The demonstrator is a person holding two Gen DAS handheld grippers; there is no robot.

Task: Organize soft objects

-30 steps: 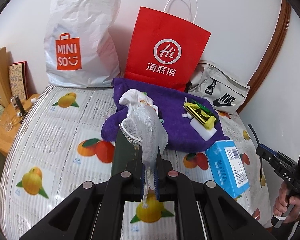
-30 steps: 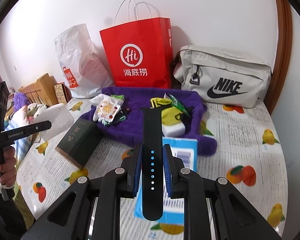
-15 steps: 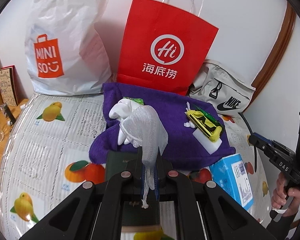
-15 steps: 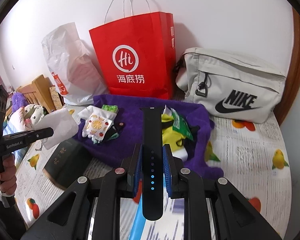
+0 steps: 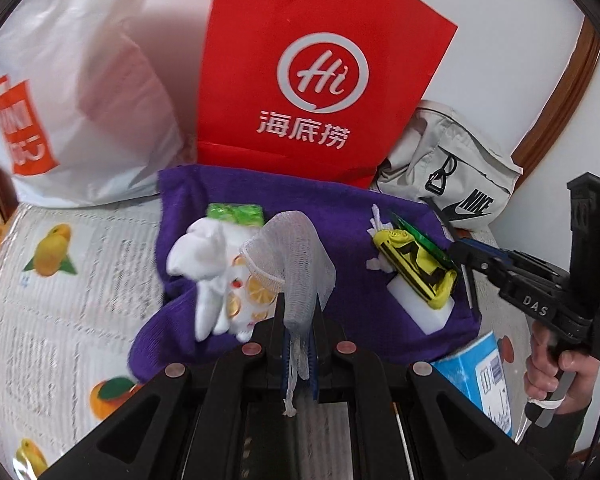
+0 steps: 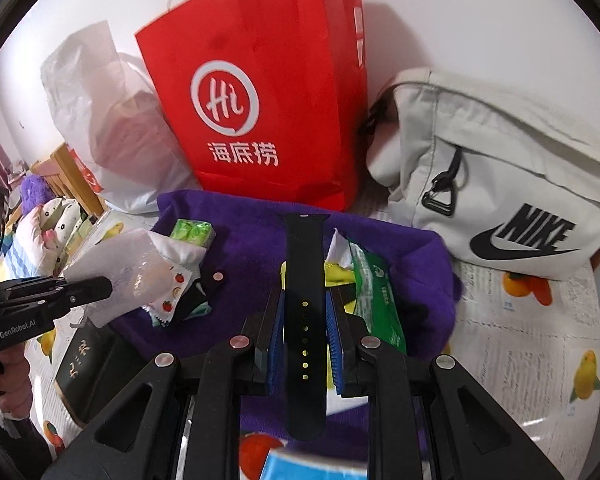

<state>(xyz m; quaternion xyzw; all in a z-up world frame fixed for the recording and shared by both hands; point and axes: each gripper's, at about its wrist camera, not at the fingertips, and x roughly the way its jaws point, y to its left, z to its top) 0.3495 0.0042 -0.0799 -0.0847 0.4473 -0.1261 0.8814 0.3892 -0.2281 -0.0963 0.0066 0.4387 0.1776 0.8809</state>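
Note:
My left gripper [image 5: 300, 324] is shut on a white mesh pouch [image 5: 290, 264], which stands up from its jaws over the purple towel [image 5: 340, 208]. Behind the pouch lie white fruit-print socks [image 5: 212, 276] and a green packet [image 5: 236, 213]. My right gripper [image 6: 303, 312] is shut on a black watch strap [image 6: 304, 280] that points up over the same purple towel [image 6: 252, 248]. A yellow-and-black cloth [image 5: 416, 268] on a white block [image 5: 424, 308] rests on the towel's right part. The left gripper with its pouch [image 6: 116, 276] shows at the left of the right wrist view.
A red paper bag [image 5: 320, 80] stands behind the towel against the wall, with a white plastic bag [image 5: 72, 100] to its left and a grey Nike bag [image 6: 500, 184] to its right. A blue box [image 5: 480, 376] and a dark book [image 6: 84, 364] lie near the towel's front.
Both grippers have moved forward toward the towel and bags, which now look larger and closer. Each still holds its item: the pouch in the left, the strap in the right.

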